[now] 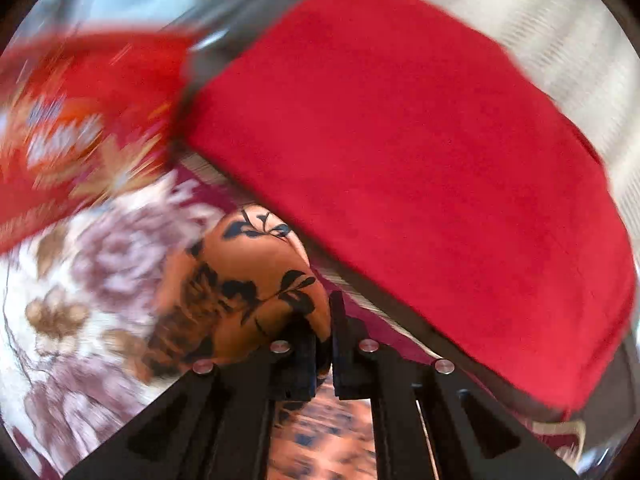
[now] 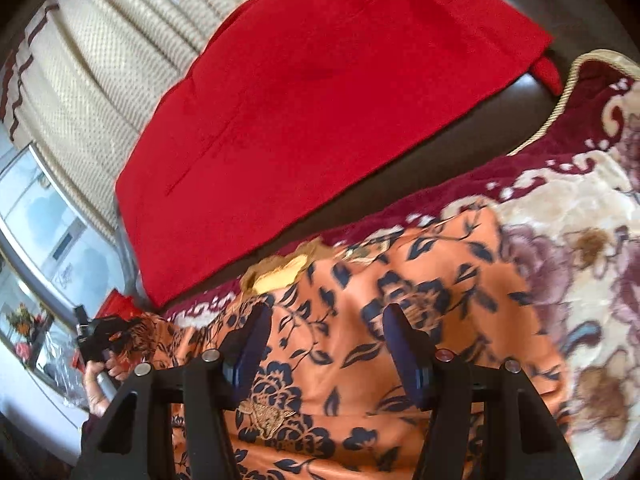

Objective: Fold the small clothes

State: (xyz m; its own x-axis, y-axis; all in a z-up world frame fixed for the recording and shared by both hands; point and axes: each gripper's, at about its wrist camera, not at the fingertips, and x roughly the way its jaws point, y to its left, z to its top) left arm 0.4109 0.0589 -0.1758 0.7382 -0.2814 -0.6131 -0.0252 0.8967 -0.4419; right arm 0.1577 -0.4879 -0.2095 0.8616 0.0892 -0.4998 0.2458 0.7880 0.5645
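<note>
An orange garment with a dark leaf print (image 2: 340,360) lies spread on a floral blanket (image 2: 580,240). My right gripper (image 2: 326,340) hovers over its middle, open, and its blue pads (image 2: 248,344) hold nothing. In the left wrist view my left gripper (image 1: 330,320) is shut on a bunched fold of the orange garment (image 1: 256,288), which bulges just ahead of the fingers. At the far left of the right wrist view, the left gripper (image 2: 100,336) sits in a hand (image 2: 96,388) and pinches the garment's edge.
A large red cushion (image 2: 320,100) lies behind the garment against a dark sofa back. A cream textured curtain (image 2: 100,60) and a window are at the left. A blurred red patterned cloth (image 1: 80,120) shows at the upper left of the left wrist view.
</note>
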